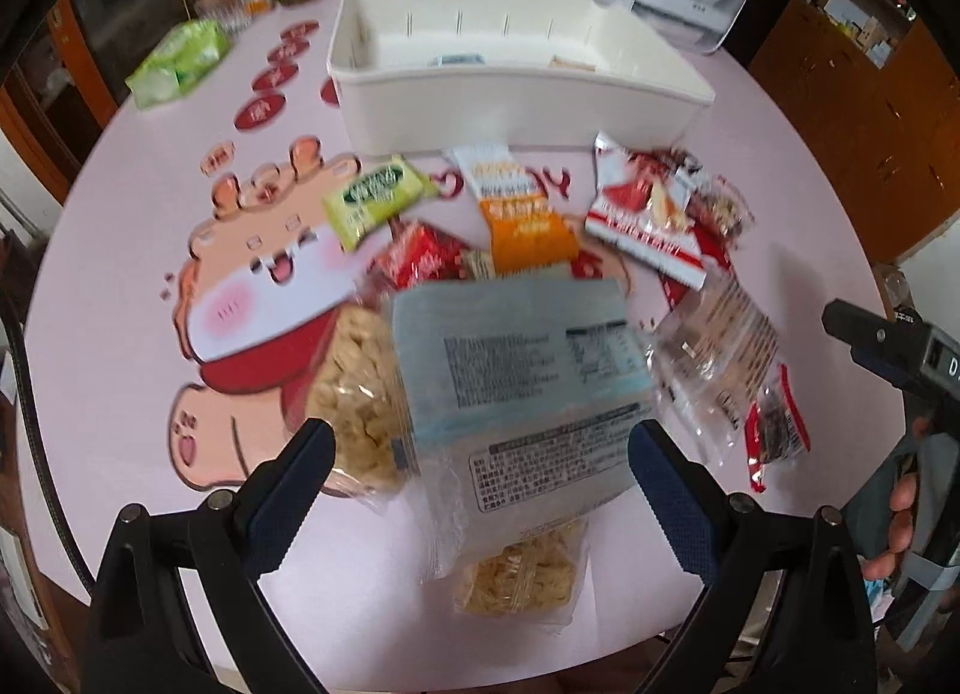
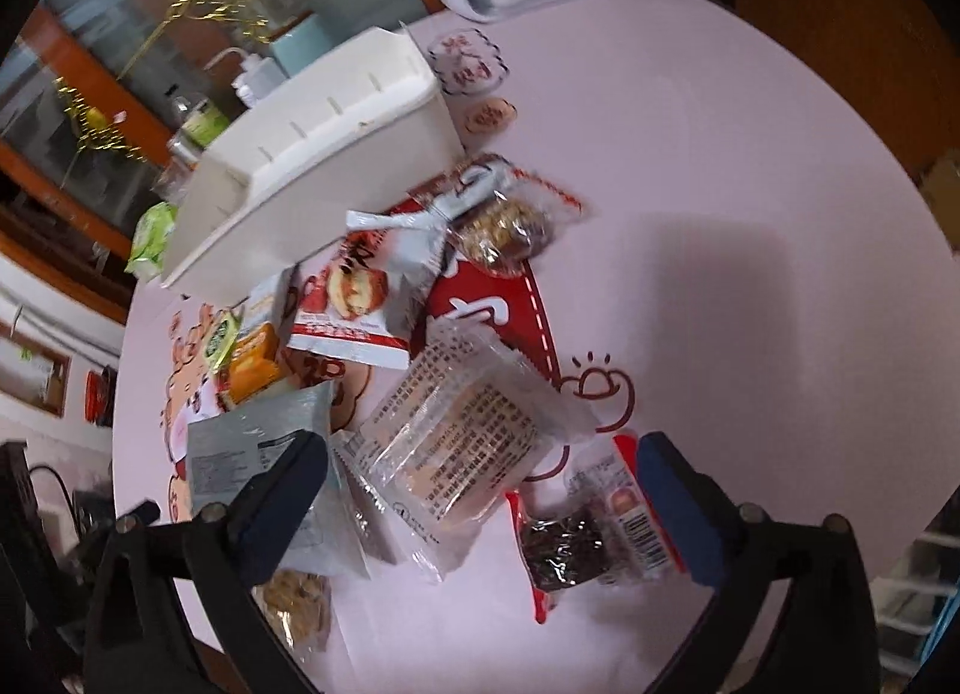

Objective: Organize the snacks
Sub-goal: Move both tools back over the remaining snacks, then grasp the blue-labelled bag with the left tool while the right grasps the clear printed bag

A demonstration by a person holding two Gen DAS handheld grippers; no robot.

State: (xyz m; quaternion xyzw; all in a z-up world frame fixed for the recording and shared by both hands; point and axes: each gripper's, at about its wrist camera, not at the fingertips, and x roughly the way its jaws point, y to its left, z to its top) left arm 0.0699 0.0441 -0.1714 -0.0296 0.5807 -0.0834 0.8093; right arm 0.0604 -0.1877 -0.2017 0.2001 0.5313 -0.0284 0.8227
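Pink tablecloth [image 1: 108, 286] with a cartoon print covers the round table. Over it, the left gripper [image 1: 480, 454] hangs with its jaws spread wide, above a grey-backed bag of puffed snacks [image 1: 516, 358] that no pad touches. The right gripper [image 2: 480, 472] also stands fully spread, above a clear wrapped cake [image 2: 456, 442] and a red-edged packet of dark seeds [image 2: 576, 544]. Beyond them lie a red and white packet [image 1: 642, 214], an orange packet [image 1: 522, 214] and a green bar [image 1: 378, 196]. Farther back sits the white bin [image 1: 516, 93].
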